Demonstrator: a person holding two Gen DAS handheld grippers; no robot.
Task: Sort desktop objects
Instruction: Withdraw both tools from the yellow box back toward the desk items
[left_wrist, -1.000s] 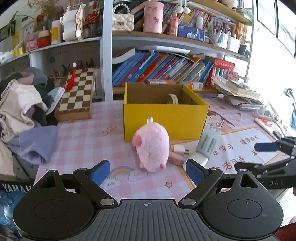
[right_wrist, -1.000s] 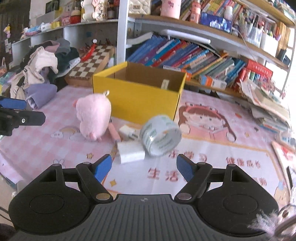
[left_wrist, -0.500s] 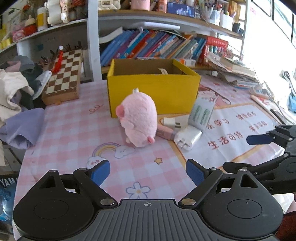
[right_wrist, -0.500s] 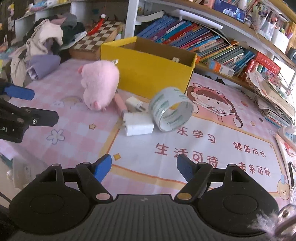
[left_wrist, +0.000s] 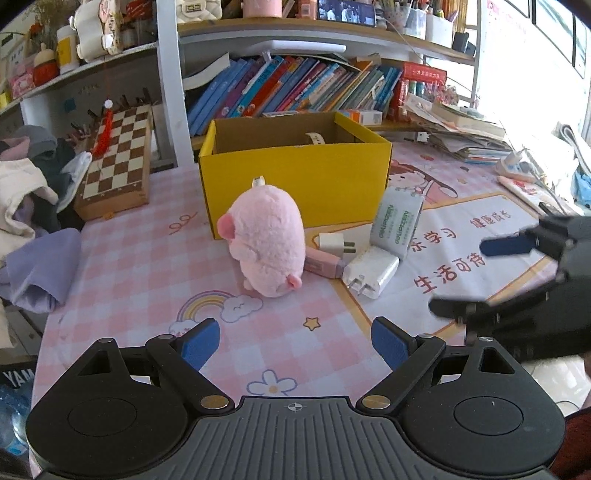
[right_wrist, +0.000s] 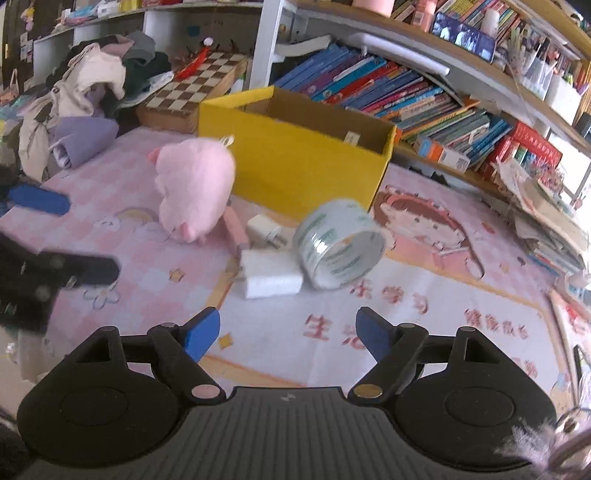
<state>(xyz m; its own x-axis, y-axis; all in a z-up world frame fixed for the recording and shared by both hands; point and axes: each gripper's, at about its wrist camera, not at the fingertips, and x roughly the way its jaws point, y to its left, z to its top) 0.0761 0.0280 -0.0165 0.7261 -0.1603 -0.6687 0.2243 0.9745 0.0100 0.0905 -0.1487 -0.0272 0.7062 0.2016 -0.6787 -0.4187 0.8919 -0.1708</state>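
A pink plush pig (left_wrist: 267, 243) (right_wrist: 195, 184) stands on the pink mat before an open yellow box (left_wrist: 295, 181) (right_wrist: 295, 158). Right of the pig lie a pink tube (left_wrist: 321, 262), a small white plug (left_wrist: 336, 243), a white charger (left_wrist: 371, 271) (right_wrist: 271, 275) and a clear tape roll (left_wrist: 397, 225) (right_wrist: 340, 243) on its edge. My left gripper (left_wrist: 295, 341) is open and empty, short of the pig. My right gripper (right_wrist: 288, 332) hovers before the charger and tape, its jaws opening with nothing between them. Each gripper shows in the other's view, the right gripper (left_wrist: 480, 277) and the left gripper (right_wrist: 62, 236).
A small roll (left_wrist: 316, 138) lies inside the box. A chessboard (left_wrist: 118, 158) and a clothes pile (left_wrist: 26, 192) are at the left, with a purple cloth (left_wrist: 40, 269) at the table edge. Shelved books (left_wrist: 295, 88) stand behind and stacked papers (left_wrist: 461, 129) at the right.
Both grippers have sunk a little and rolled, so the objects sit higher in each view. The right gripper's jaws stand slightly wider. The objects on the mat have not moved.
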